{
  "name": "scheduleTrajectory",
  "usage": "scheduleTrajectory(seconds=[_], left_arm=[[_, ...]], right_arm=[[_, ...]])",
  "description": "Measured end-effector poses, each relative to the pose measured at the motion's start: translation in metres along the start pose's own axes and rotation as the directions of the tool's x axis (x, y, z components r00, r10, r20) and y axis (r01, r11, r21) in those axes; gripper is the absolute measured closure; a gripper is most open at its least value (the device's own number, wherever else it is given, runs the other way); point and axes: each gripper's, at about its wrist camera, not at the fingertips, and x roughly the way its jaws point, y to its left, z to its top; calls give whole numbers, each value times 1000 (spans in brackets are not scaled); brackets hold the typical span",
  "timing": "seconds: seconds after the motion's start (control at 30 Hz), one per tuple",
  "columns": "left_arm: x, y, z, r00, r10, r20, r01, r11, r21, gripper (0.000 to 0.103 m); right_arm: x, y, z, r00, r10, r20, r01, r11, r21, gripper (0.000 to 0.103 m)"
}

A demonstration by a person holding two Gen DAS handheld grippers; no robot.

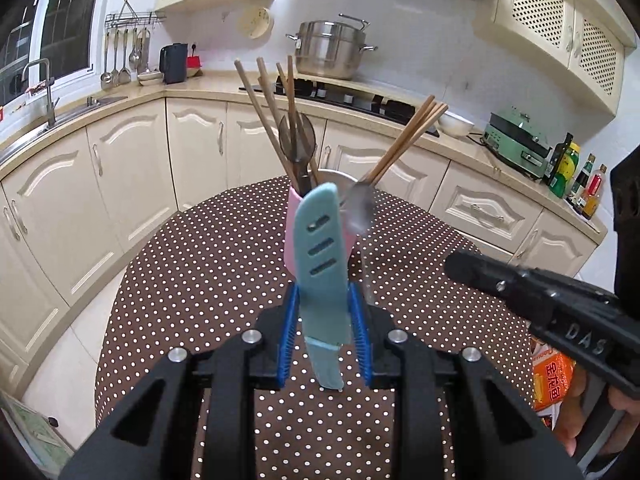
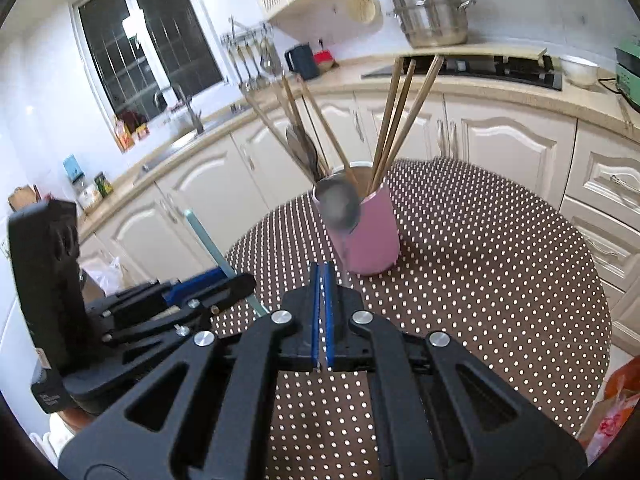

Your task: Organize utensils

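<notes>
Currently: both grippers loaded above the table [image 1: 180, 264].
Left gripper [image 1: 326, 344] fingers clamp a sheathed blue knife [image 1: 322, 256]; right gripper [image 2: 322, 320] fingers pinch a spoon [image 2: 340, 204] handle, pink holder [image 2: 372, 236] just beyond.

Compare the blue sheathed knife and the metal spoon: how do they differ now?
The blue sheathed knife is plastic-covered, flat and slotted; the metal spoon is shiny with a round bowl. The knife is clamped in the left tongs; the spoon's thin handle is pinched in the shut right tongs. Both are held near the pink cup.
</notes>
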Motion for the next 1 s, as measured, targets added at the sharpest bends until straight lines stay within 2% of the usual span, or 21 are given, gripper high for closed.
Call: scheduleTrajectory(seconds=[0.27, 0.4, 0.43, 0.5, 0.53, 0.7, 0.83, 0.87, 0.93, 1.0], left_arm=[[5, 12, 5, 1000, -10, -17, 10, 999, -36, 78], [10, 18, 10, 999, -23, -33, 21, 998, -51, 78], [12, 19, 12, 999, -25, -42, 23, 998, -55, 78], [15, 20, 14, 998, -25, -50, 22, 998, -56, 78], [17, 20, 16, 998, -26, -55, 24, 998, -54, 78], [31, 22, 24, 997, -31, -66, 27, 998, -56, 78], [43, 22, 29, 996, -35, -81, 30, 998, -62, 78], [46, 22, 30, 996, -37, -84, 31, 997, -64, 78], [50, 22, 32, 995, -38, -88, 33, 998, -62, 78], [54, 22, 33, 995, -40, -90, 35, 998, -58, 78]], right_arm=[[33, -19, -4, 993, -74, -86, 81, 993, 80, 100], [59, -40, -7, 976, -112, -186, 140, 979, 147, 97], [68, -47, -9, 965, -140, -220, 178, 970, 165, 92], [78, -59, -11, 948, -181, -262, 232, 956, 181, 63], [81, -65, -12, 940, -203, -274, 260, 947, 191, 57], [101, -75, -12, 891, -277, -359, 350, 923, 157, 57], [119, -77, -6, 872, -298, -389, 375, 917, 139, 57], [123, -77, -2, 867, -304, -394, 380, 916, 130, 59], [135, -73, 5, 843, -345, -412, 409, 909, 76, 71], [144, -71, 10, 830, -367, -419, 420, 907, 38, 76]])
